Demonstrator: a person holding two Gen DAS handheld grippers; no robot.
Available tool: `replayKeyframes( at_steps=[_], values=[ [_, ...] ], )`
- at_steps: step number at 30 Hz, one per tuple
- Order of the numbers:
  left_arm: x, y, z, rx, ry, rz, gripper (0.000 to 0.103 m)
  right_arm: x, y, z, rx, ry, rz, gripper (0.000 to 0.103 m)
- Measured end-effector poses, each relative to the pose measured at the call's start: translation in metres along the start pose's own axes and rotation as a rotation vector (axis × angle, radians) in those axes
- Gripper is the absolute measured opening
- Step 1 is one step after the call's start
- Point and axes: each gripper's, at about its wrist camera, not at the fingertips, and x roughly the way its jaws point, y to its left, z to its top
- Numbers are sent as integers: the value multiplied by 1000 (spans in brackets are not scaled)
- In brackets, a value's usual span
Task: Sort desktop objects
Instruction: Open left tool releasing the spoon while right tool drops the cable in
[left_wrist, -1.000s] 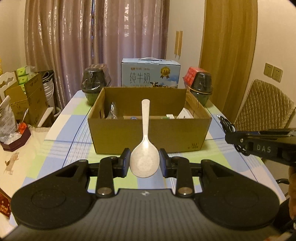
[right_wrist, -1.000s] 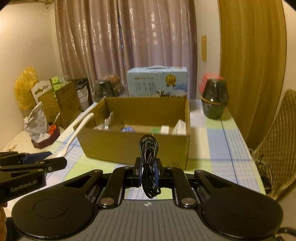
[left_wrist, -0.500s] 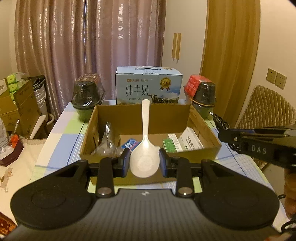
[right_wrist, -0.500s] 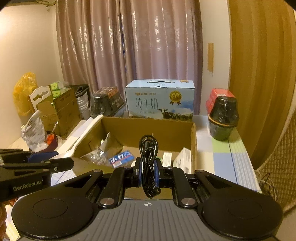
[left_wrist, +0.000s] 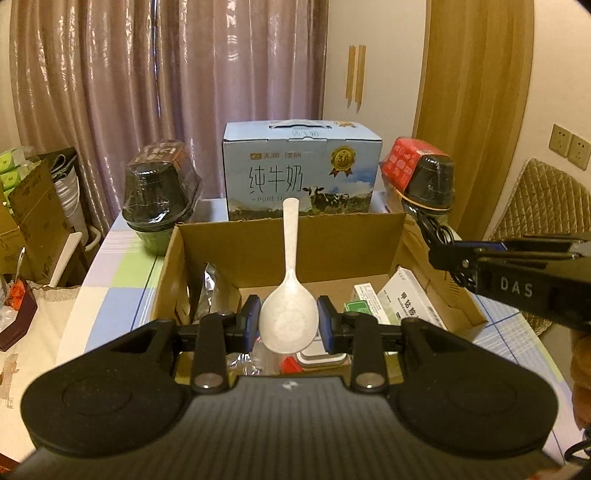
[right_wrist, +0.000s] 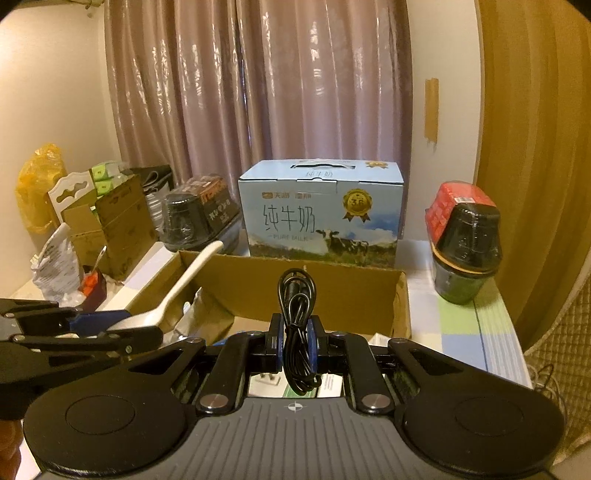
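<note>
My left gripper (left_wrist: 289, 325) is shut on the bowl of a white plastic spoon (left_wrist: 289, 295), handle pointing up, held above the open cardboard box (left_wrist: 295, 240). My right gripper (right_wrist: 296, 345) is shut on a coiled black cable (right_wrist: 296, 317) and hovers over the right part of the same box (right_wrist: 317, 288). The right gripper shows at the right of the left wrist view (left_wrist: 436, 254); the left gripper with the spoon (right_wrist: 177, 295) shows at the left of the right wrist view. Inside the box lie a foil packet (left_wrist: 210, 291), a green carton (left_wrist: 364, 306) and a white medicine box (left_wrist: 410, 302).
A blue milk carton (left_wrist: 301, 177) stands behind the box, with wrapped black bowls at left (left_wrist: 159, 199) and right (left_wrist: 428, 184). The table has a checked cloth (left_wrist: 114, 280). A wicker chair (left_wrist: 543, 206) is at right; cardboard clutter (right_wrist: 110, 221) is at left.
Both grippers have risen and moved forward over the box, so its inside now lies beneath them. Each keeps its hold: spoon in the left, cable in the right.
</note>
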Motion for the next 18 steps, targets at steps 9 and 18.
replayKeyframes(
  at_steps=[9,18],
  values=[
    [37,5,6,4,33,-3,28,33,-10,1,19,24,-3,9],
    [60,14,5,-30,59,1,38,49,-17,-5,31,49,-4,9]
  ],
)
